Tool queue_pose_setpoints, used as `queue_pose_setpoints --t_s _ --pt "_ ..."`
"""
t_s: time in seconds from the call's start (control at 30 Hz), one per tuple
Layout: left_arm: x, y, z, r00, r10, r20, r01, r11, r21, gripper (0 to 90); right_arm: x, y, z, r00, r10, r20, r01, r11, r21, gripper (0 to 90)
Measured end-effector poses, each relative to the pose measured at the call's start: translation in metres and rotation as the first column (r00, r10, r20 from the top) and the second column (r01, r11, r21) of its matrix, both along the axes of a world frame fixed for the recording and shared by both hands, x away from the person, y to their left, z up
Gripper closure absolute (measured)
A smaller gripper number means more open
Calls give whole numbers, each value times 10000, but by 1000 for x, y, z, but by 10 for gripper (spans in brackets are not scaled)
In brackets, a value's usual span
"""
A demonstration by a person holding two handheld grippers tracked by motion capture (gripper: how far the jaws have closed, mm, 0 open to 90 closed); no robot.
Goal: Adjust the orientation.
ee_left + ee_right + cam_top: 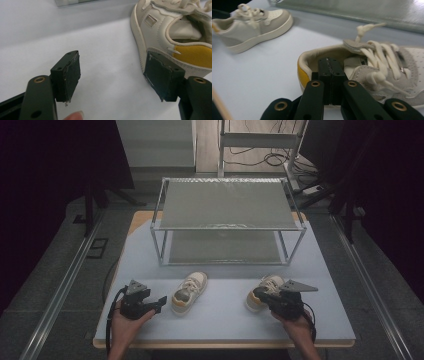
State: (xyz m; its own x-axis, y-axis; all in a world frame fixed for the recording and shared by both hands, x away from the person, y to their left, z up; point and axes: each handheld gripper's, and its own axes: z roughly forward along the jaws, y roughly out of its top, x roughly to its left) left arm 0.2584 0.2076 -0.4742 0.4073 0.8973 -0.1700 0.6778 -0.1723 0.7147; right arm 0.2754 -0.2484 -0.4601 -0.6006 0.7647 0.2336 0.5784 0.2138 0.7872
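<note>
Right gripper view: right hand-held gripper pinching heel collar of shoe.

The two shoes — the left shoe at 6 o'clock on the table and the right shoe toward 4 o'clock — look like smooth cream leather with matt grey suede parts, woven cotton laces and a yellow heel lining. The table cover is matt white. The rack at 12 o'clock has shiny metal bars and dull grey shelves.
</note>
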Motion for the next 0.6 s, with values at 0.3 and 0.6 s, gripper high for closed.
queue_pose_setpoints --t_s 0.3,0.6 --pt "-1 1 1 10000 61 36 -61 10000 -37 286 5 -12 -1 9951 899 -412 -883 9954 383 899" --pt "0 1 1 10000 64 19 -64 10000 -34 286 13 -6 1 9927 1153 -343 -1151 9933 59 900"
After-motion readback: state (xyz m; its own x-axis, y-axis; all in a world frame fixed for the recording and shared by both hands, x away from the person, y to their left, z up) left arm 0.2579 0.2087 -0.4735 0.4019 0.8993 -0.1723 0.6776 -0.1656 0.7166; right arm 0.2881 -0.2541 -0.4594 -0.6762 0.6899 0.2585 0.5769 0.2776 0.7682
